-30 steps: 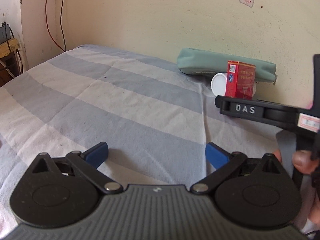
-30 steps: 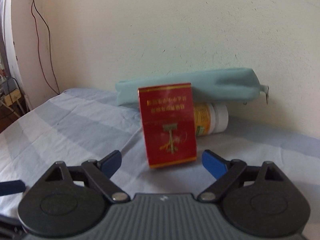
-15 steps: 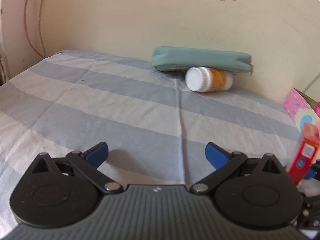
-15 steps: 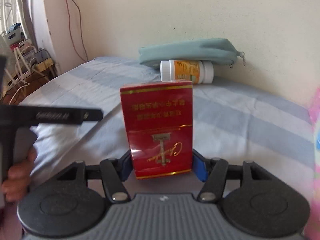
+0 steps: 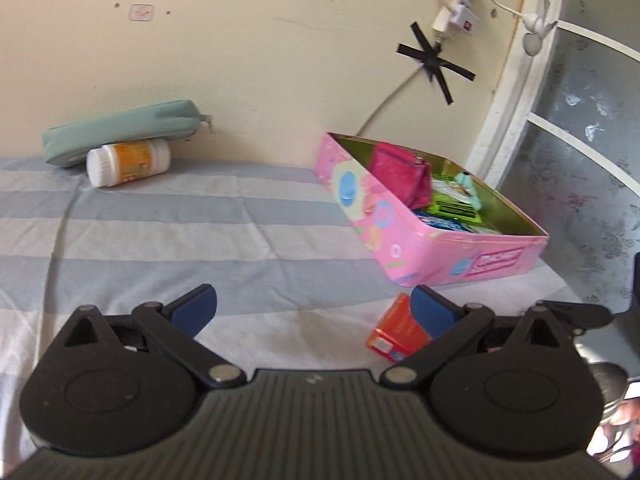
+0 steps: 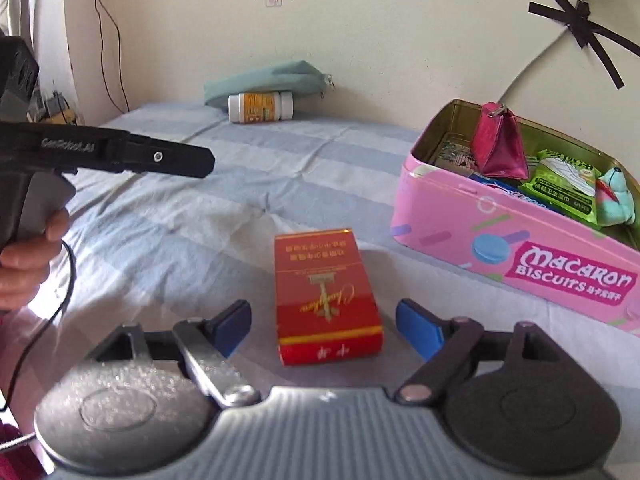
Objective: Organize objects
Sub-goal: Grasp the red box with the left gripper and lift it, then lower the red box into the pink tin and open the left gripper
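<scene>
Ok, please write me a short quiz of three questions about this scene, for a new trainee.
1. True or false: the right gripper is shut on the red box.
2. What lies against the teal pouch?
A. pill bottle
B. pink tin
C. a cup
3. Fill in: the magenta purse is inside the ____.

Key: 1 false, its jaws stand open and the box lies on the sheet. 2 A. 3 pink tin.

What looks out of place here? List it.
The white pill bottle lies on its side, tucked under the teal pouch by the wall. The red box lies flat on the sheet between the right gripper's open jaws, still outside the pink tin.
</scene>
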Tool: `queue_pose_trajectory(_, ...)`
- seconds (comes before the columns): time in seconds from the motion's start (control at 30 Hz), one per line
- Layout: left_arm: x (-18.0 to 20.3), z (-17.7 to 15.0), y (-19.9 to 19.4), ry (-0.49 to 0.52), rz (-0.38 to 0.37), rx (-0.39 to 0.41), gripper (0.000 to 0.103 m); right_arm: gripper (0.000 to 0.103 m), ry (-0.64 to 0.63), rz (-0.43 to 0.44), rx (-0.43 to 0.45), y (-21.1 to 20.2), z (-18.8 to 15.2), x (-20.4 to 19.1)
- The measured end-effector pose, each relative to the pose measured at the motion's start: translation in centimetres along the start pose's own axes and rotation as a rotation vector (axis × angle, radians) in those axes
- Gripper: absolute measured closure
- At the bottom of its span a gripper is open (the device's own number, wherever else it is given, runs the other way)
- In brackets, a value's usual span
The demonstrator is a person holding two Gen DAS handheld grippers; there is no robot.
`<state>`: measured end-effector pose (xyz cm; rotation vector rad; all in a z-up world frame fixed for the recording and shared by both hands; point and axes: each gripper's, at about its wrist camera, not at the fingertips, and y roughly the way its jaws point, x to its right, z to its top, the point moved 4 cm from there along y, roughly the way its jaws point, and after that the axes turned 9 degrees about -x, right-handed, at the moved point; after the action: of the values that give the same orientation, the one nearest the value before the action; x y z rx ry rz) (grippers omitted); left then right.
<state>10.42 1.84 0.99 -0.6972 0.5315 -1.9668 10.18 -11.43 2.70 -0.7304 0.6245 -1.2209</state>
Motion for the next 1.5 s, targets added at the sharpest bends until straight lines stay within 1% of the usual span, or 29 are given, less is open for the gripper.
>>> queue_pose_trajectory(0.07, 1.2, -0.1, 0.2, 0.028, -0.006, -0.021, 0.000, 0.021, 0.025, 0.015, 0.008, 0.8, -0.5, 0.1)
queue_pose_trajectory(0.13, 2.4, -0.6, 0.6, 0.050, -0.003, -0.061, 0.000, 0.020, 0.045, 0.028, 0.020, 1.1, -1.2, 0.3)
queue_pose_trajectory(0.23, 3.1, -1.5, 2.1, 0.015, -0.027, -0.151, 0.001, 0.020, 0.058, 0.032, 0.054, 0.7, -1.9, 0.5)
queue_pose_trajectory(0.27, 3.2, -1.8, 2.6, -0.007, -0.043, -0.177, 0.006, 0.019, 0.064, 0.035, 0.061, 0.7, -1.9, 0.6)
queue_pose_trajectory(0.33, 3.6, -2.1, 3.4, -0.048, -0.079, -0.224, 0.008, 0.019, 0.072, 0.046, 0.073, 0.6, -1.9, 1.0)
queue_pose_trajectory(0.4, 4.3, -2.4, 4.0, -0.068, -0.110, -0.251, 0.009, 0.019, 0.066, 0.044, 0.082, 0.7, -1.9, 1.2)
queue_pose_trajectory(0.43, 4.7, -2.5, 4.2, -0.067, -0.115, -0.260, 0.010, 0.019, 0.062, 0.045, 0.086, 0.7, -1.9, 1.2)
queue_pose_trajectory(0.47, 5.1, -2.6, 4.4, -0.063, -0.112, -0.267, 0.014, 0.019, 0.060, 0.047, 0.089, 0.7, -1.9, 1.2)
queue_pose_trajectory(0.53, 5.7, -2.7, 4.9, -0.057, -0.099, -0.280, 0.017, 0.017, 0.057, 0.056, 0.097, 0.7, -1.9, 1.3)
queue_pose_trajectory(0.6, 6.1, -2.6, 5.2, -0.050, -0.079, -0.268, 0.017, 0.016, 0.058, 0.061, 0.106, 0.8, -2.1, 1.3)
queue_pose_trajectory(0.63, 6.2, -2.5, 5.3, -0.050, -0.075, -0.264, 0.024, 0.016, 0.055, 0.065, 0.107, 0.8, -2.1, 1.3)
queue_pose_trajectory(0.67, 6.4, -2.4, 5.4, -0.047, -0.068, -0.260, 0.034, 0.019, 0.047, 0.061, 0.105, 0.8, -2.1, 1.1)
queue_pose_trajectory(0.7, 6.5, -2.3, 5.6, -0.041, -0.059, -0.260, 0.038, 0.030, 0.030, 0.056, 0.107, 0.9, -2.1, 0.9)
queue_pose_trajectory(0.73, 6.7, -2.2, 5.7, -0.040, -0.065, -0.261, 0.045, 0.040, 0.006, 0.050, 0.114, 0.8, -2.1, 0.5)
queue_pose_trajectory(0.77, 6.8, -2.1, 5.7, -0.047, -0.073, -0.264, 0.047, 0.045, -0.010, 0.030, 0.121, 0.7, -2.2, 0.2)
queue_pose_trajectory(0.83, 7.5, -1.8, 5.2, -0.037, -0.074, -0.249, 0.049, 0.045, -0.009, 0.009, 0.155, 0.1, -2.3, 0.1)
queue_pose_trajectory(0.93, 9.5, -0.3, 3.1, 0.053, -0.075, -0.168, 0.051, 0.045, 0.012, -0.004, 0.275, -2.3, -2.4, 0.7)
queue_pose_trajectory(1.0, 11.3, 1.1, 2.1, 0.118, -0.077, -0.110, 0.051, 0.045, 0.003, -0.050, 0.354, -4.0, -2.1, 1.2)
queue_pose_trajectory(1.1, 14.1, 3.3, 2.5, 0.186, -0.092, -0.075, 0.051, 0.045, 0.003, -0.133, 0.436, -5.8, -1.3, 2.8)
queue_pose_trajectory(1.23, 18.0, 5.7, 5.3, 0.247, -0.113, -0.070, 0.051, 0.045, 0.073, -0.187, 0.471, -6.9, -0.4, 6.8)
queue_pose_trajectory(1.33, 20.0, 7.2, 7.9, 0.290, -0.122, -0.070, 0.051, 0.045, 0.132, -0.222, 0.477, -6.7, 0.5, 10.6)
queue_pose_trajectory(1.43, 21.4, 8.6, 10.6, 0.321, -0.105, -0.068, 0.050, 0.045, 0.168, -0.258, 0.471, -6.1, 1.2, 13.3)
queue_pose_trajectory(1.5, 21.8, 9.6, 12.4, 0.335, -0.084, -0.070, 0.050, 0.044, 0.189, -0.275, 0.465, -4.9, 2.2, 15.3)
